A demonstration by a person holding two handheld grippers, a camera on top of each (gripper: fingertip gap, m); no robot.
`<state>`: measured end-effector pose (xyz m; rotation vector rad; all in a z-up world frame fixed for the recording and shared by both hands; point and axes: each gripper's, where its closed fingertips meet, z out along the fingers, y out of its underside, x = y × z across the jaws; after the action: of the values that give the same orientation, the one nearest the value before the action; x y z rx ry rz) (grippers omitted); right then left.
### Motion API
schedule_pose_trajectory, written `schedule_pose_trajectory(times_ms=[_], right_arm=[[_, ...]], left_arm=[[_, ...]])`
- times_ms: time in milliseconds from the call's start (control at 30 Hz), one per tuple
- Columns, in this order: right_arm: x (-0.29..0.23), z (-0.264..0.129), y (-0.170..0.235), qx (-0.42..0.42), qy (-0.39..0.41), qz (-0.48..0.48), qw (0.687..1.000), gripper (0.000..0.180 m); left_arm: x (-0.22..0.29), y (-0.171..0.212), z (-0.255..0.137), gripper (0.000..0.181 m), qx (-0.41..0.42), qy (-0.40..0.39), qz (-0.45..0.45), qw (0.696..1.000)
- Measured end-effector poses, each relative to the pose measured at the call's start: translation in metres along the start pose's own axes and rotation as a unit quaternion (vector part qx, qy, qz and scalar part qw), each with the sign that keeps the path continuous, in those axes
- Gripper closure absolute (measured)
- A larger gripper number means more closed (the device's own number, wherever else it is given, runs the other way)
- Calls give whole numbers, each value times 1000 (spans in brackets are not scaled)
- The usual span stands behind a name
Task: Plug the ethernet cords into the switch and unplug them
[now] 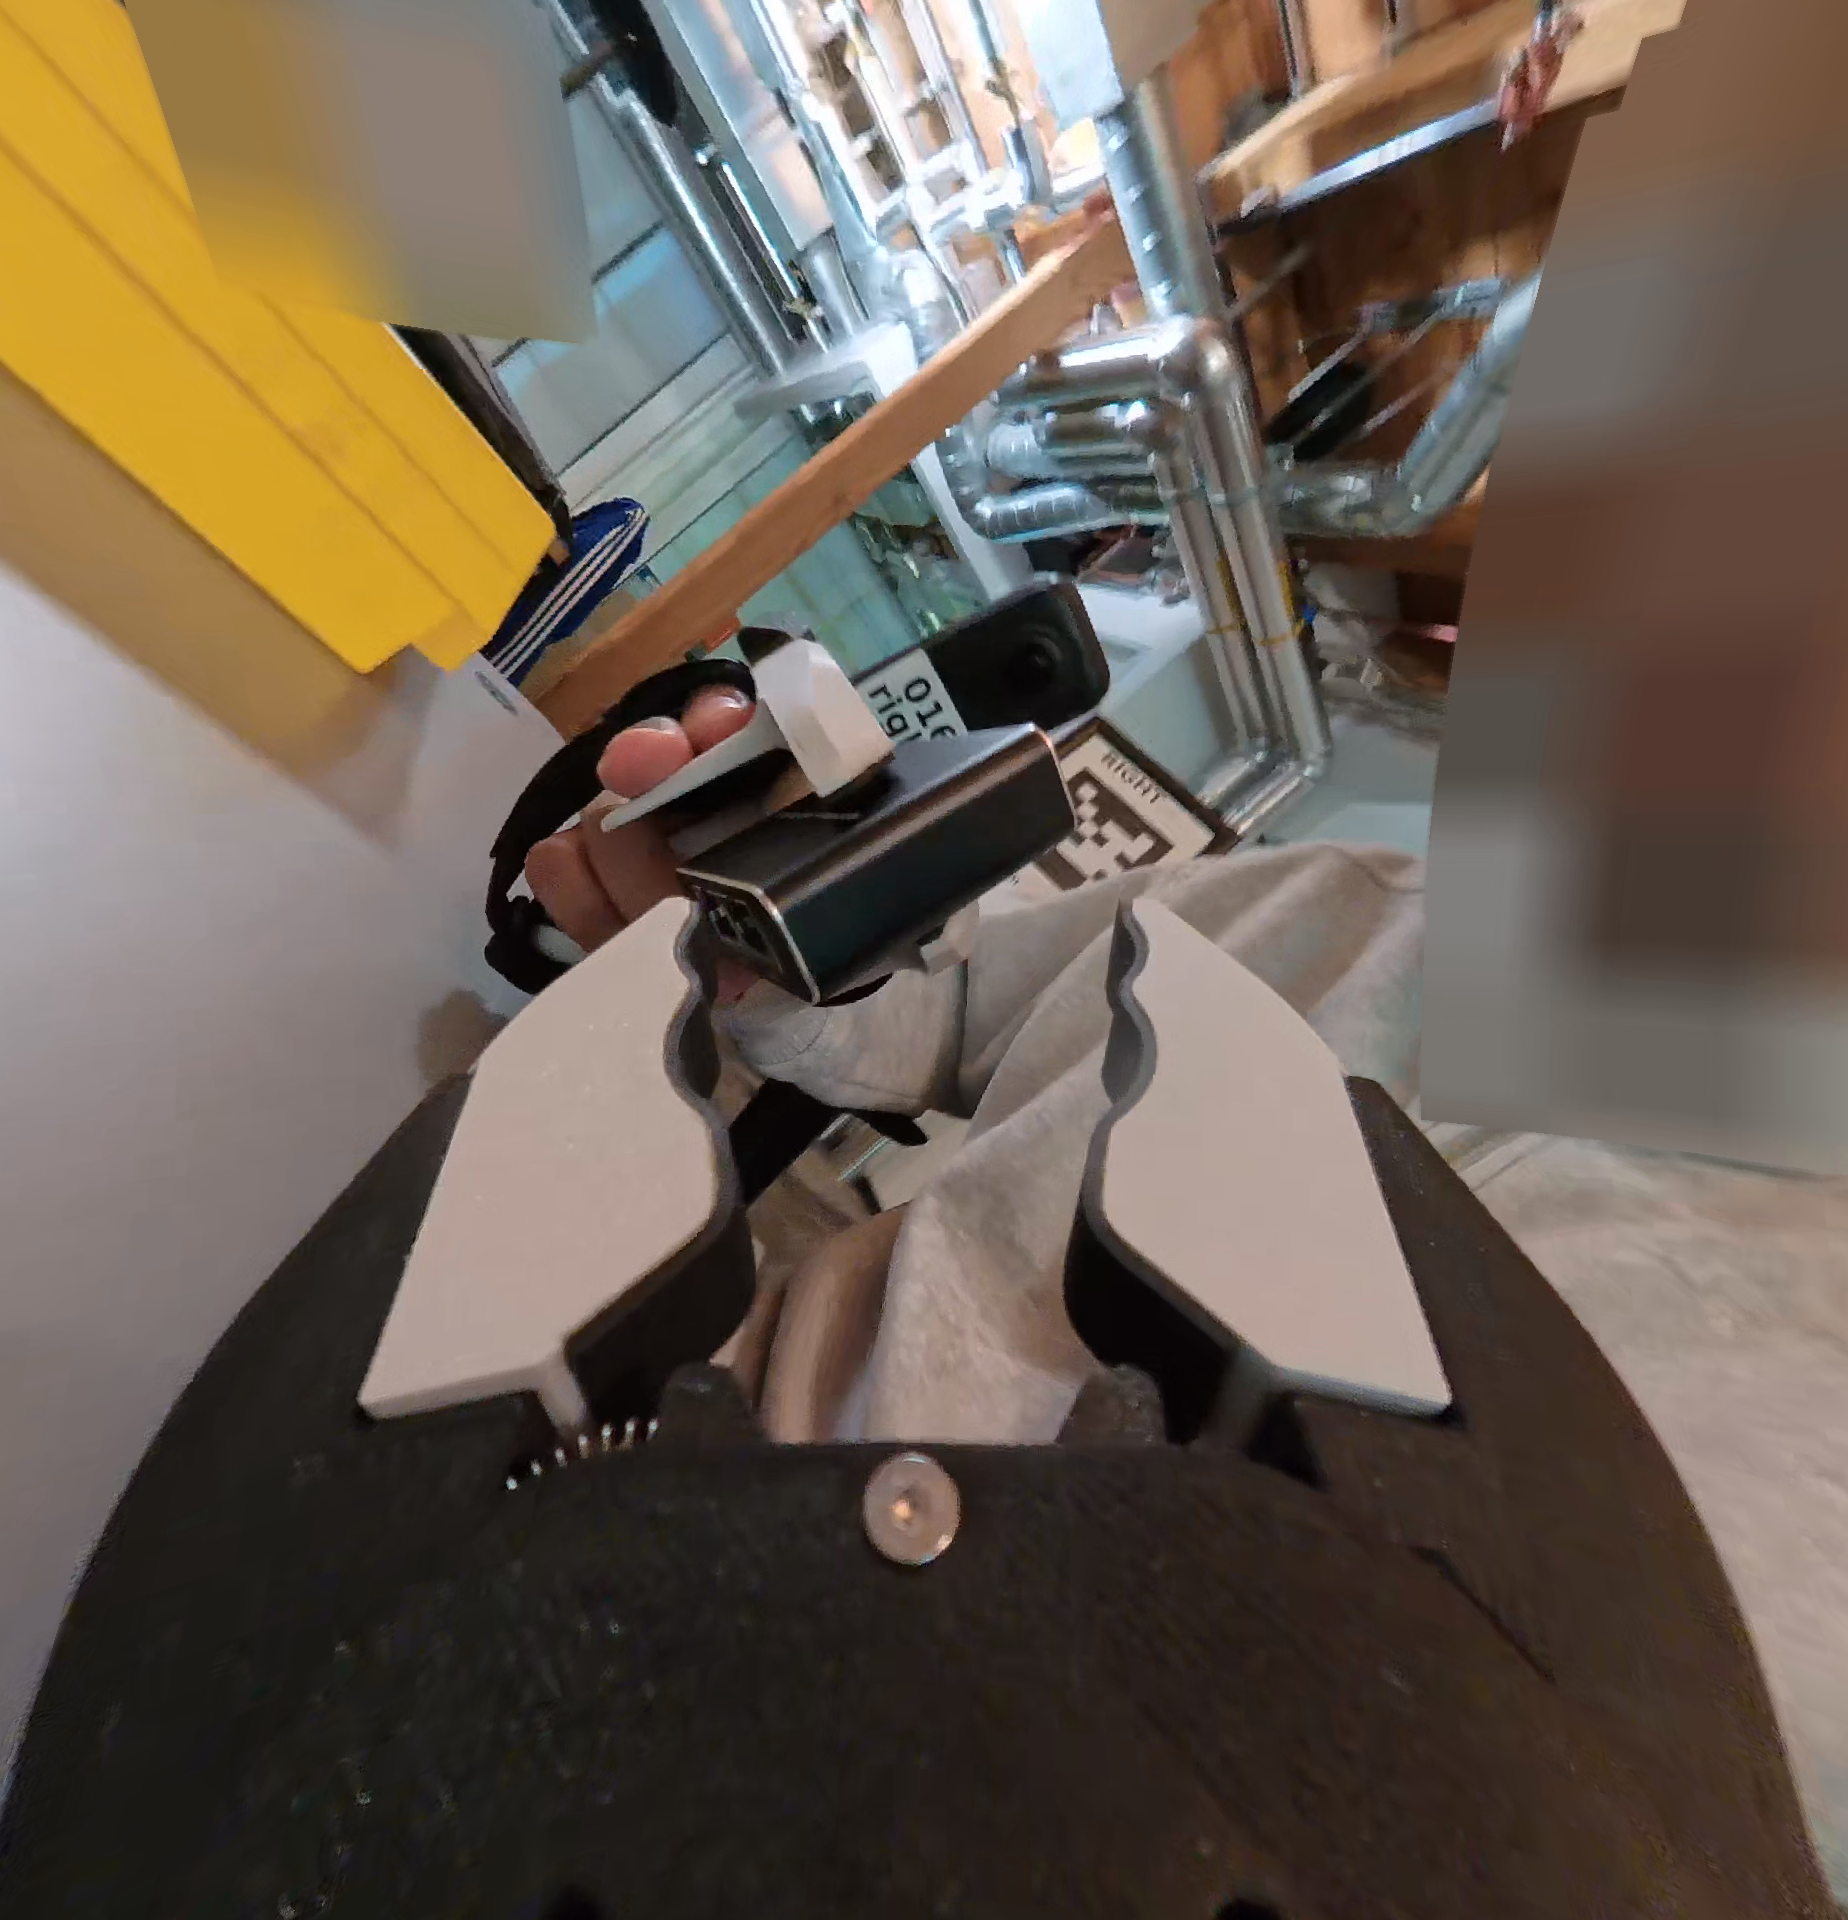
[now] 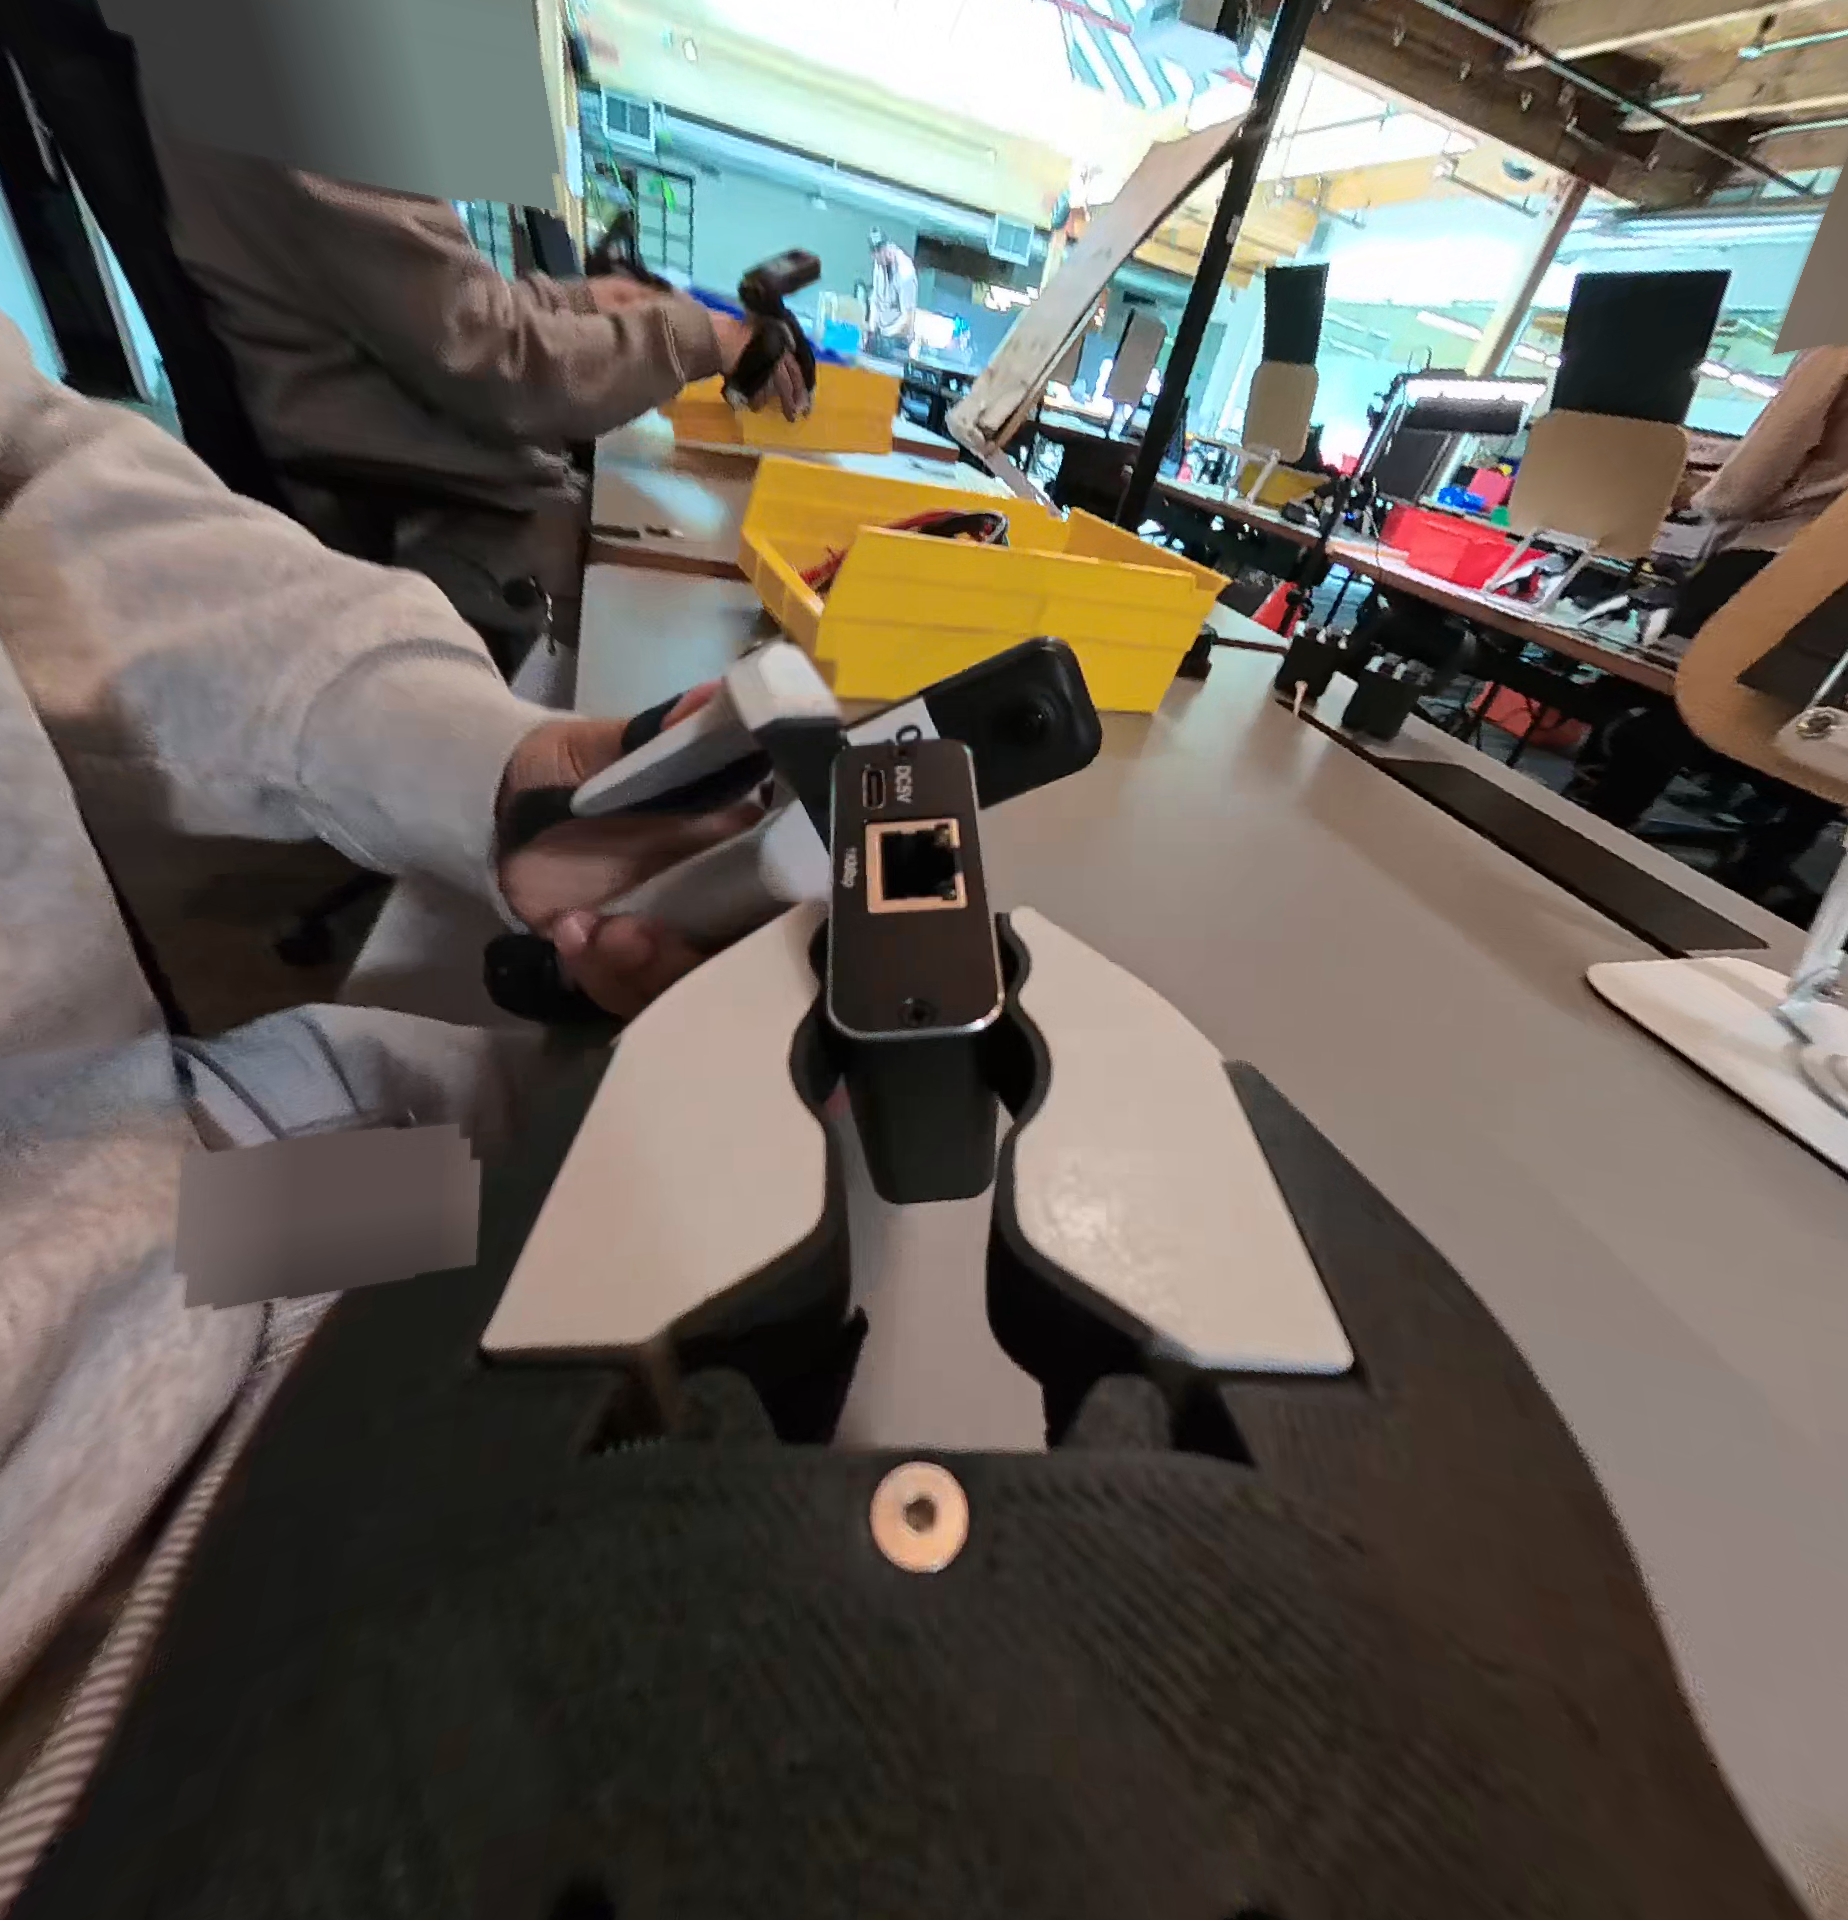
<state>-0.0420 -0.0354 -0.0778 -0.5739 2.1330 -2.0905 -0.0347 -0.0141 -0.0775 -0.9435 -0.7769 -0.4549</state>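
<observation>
Small black metal ethernet switch [image 2: 915,935] clamped upright between right gripper [image 2: 912,997] fingers above the grey bench [image 2: 1315,987], left gripper [image 1: 912,956] fingers spread wide, empty, just beside the switch

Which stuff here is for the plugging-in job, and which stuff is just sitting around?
For the job:
- the switch, a dark box clamped in the right gripper
- the left gripper, fingers open and empty
No ethernet cords show in either view.

Just lying about:
- yellow bins on the table
- a white stand at the right edge
</observation>
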Motion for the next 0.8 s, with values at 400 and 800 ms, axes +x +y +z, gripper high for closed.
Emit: schedule_pose_trajectory(times_ms=[400, 800], right_arm=[[9, -1, 10, -13, -21, 159, 987, 153], [-21, 5, 20, -73, -102, 179, 976, 152]], left_arm=[[10, -24, -8, 114, 16, -142, 281, 949], [-2, 3, 0, 145, -85, -168, 327, 926]])
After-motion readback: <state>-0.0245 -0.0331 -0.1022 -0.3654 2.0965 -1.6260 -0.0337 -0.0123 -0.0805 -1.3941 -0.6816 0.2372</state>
